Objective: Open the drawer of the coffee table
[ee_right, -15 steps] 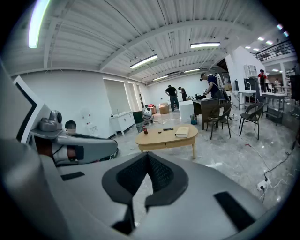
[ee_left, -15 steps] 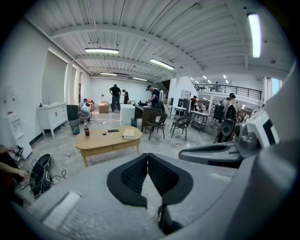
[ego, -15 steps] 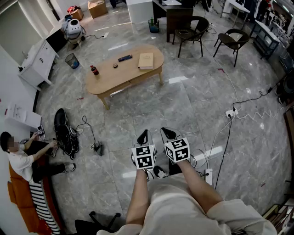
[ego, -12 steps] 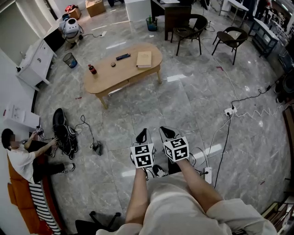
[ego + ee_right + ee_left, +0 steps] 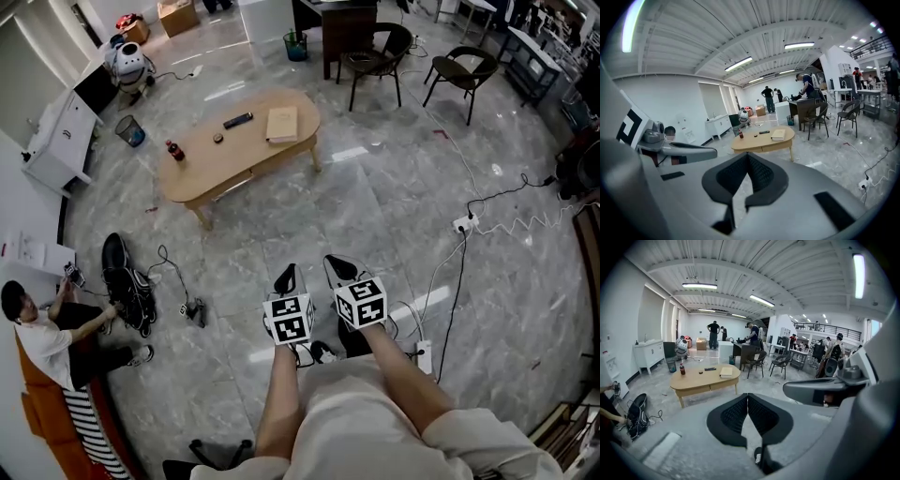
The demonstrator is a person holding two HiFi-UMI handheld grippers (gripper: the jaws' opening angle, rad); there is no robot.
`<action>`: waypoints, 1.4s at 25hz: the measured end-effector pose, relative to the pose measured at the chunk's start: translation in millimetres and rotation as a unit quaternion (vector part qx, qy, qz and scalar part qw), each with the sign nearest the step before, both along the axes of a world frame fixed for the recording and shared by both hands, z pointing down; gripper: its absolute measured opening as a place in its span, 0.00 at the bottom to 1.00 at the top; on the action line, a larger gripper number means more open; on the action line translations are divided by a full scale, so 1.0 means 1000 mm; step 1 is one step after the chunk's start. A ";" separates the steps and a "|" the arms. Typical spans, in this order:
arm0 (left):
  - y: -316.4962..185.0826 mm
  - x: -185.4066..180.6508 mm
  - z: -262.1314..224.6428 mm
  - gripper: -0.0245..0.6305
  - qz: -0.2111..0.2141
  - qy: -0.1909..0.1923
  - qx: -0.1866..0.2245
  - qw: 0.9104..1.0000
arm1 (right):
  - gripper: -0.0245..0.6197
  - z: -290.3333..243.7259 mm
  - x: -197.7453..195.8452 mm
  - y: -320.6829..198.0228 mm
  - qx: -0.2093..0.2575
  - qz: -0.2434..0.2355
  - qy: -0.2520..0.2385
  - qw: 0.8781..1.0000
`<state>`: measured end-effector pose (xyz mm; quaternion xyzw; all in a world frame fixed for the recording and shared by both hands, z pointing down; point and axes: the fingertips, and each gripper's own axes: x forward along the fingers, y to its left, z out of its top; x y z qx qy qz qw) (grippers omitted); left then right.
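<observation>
Far from the wooden surface (image 5: 239, 141), you are holding the left tool (image 5: 288, 277) and the right tool (image 5: 337, 267) side by side, both squeezed closed.

The floor (image 5: 375, 216) is polished grey stone tile with pale veining, glossy enough to throw back the ceiling lights. The low surface (image 5: 248, 150) is pale wood, smooth and matt, on legs of the same wood. The book (image 5: 281, 124) lying on it has a dull tan card cover, and the bottle (image 5: 172, 150) looks like plastic. The left tool (image 5: 747, 396) and right tool (image 5: 747, 157) have smooth matt grey plastic bodies. Their black pads (image 5: 733, 416) carry a fine ribbed, rubbery-looking grain. The cabinet (image 5: 56, 141) by the wall is smooth white, faintly shiny. The ceiling (image 5: 740, 273) is ribbed and painted matt white.
</observation>
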<state>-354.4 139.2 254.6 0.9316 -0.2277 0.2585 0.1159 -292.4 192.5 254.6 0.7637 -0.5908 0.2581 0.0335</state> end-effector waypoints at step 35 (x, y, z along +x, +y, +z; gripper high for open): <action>-0.125 0.150 -0.004 0.05 -0.074 -0.038 0.027 0.996 | 0.06 0.022 0.181 -0.124 0.024 -0.065 -0.108 0.992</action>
